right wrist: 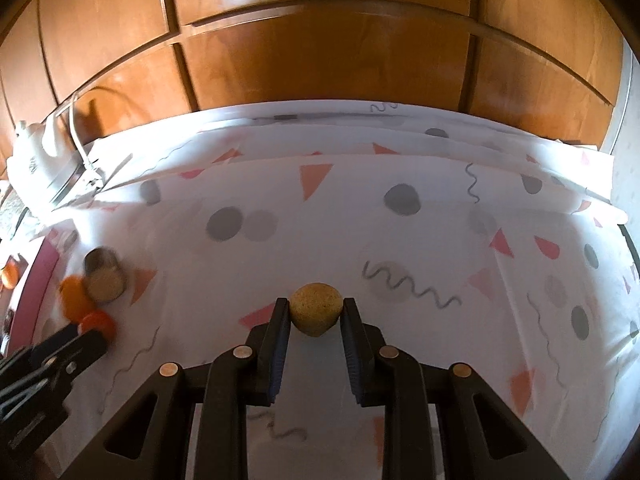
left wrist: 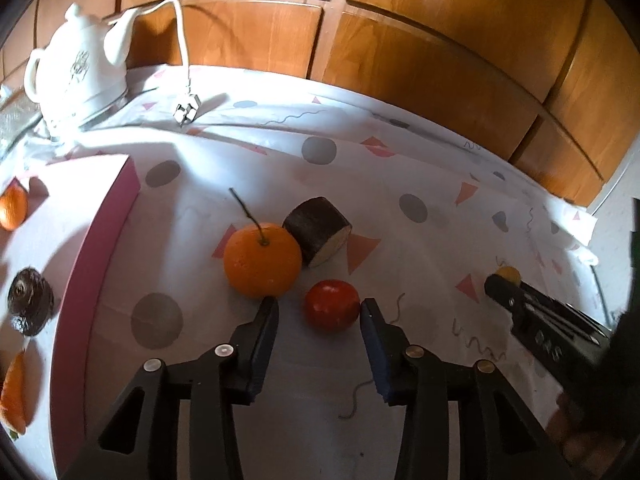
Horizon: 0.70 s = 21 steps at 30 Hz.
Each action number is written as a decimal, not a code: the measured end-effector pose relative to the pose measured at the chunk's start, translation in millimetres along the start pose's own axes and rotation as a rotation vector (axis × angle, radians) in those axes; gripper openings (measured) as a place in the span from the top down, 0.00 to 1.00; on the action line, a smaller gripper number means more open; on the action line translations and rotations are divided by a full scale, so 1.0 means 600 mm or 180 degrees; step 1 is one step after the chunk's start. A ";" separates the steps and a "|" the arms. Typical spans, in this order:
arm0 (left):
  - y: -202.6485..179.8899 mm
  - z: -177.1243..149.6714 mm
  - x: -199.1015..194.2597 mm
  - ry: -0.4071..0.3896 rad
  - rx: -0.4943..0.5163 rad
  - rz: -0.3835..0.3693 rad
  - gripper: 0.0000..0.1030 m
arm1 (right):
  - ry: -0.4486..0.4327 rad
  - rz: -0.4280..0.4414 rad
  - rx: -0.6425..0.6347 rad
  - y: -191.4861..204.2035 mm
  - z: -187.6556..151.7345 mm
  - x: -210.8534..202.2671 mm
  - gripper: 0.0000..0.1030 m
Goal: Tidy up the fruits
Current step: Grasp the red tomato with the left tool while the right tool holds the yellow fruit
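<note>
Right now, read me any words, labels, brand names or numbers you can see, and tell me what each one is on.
No text can be read in either view.
White kettle: a dark printed motif, too blurred to tell if it holds letters.
Right gripper: pale marks on its body, too small to read.
Tablecloth: only shapes and squiggles.

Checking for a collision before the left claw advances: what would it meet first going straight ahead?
The red apple, already sitting between the open left claw fingertips. Past it lies the dark cut piece, with the orange just left of the line; depth is hard to judge.
</note>
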<state>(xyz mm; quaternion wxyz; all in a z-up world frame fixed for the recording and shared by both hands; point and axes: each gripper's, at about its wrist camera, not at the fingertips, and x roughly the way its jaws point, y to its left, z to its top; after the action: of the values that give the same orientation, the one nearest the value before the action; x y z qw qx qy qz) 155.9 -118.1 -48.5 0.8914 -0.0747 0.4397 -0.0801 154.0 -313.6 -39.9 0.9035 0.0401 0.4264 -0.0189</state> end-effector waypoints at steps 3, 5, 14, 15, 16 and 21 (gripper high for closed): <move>-0.007 0.004 0.006 0.0000 0.0051 0.0051 0.58 | -0.0012 0.0043 -0.0026 0.009 -0.011 -0.009 0.75; -0.014 0.007 0.013 -0.0014 0.0131 0.0114 0.59 | -0.0021 0.0058 -0.0045 0.016 -0.016 -0.012 0.75; 0.011 -0.017 -0.012 -0.0032 0.0233 0.0043 0.74 | 0.0097 0.0203 -0.0041 0.033 -0.059 -0.030 0.75; 0.017 -0.023 -0.019 -0.0030 0.0230 0.0016 0.74 | 0.0086 0.0197 -0.0041 0.033 -0.064 -0.033 0.75; 0.022 -0.030 -0.027 -0.0039 0.0249 0.0015 0.74 | 0.0087 0.0193 -0.0044 0.034 -0.069 -0.037 0.75; 0.035 -0.067 -0.059 -0.0076 0.0326 -0.0005 0.74 | 0.0117 0.0230 -0.0074 0.040 -0.089 -0.056 0.75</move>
<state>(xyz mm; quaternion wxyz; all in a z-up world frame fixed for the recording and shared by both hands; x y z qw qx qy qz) 104.0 -92.6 -49.5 0.8992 -0.0302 0.4243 -0.1023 93.1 -284.9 -46.6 0.8959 0.0453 0.4414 0.0195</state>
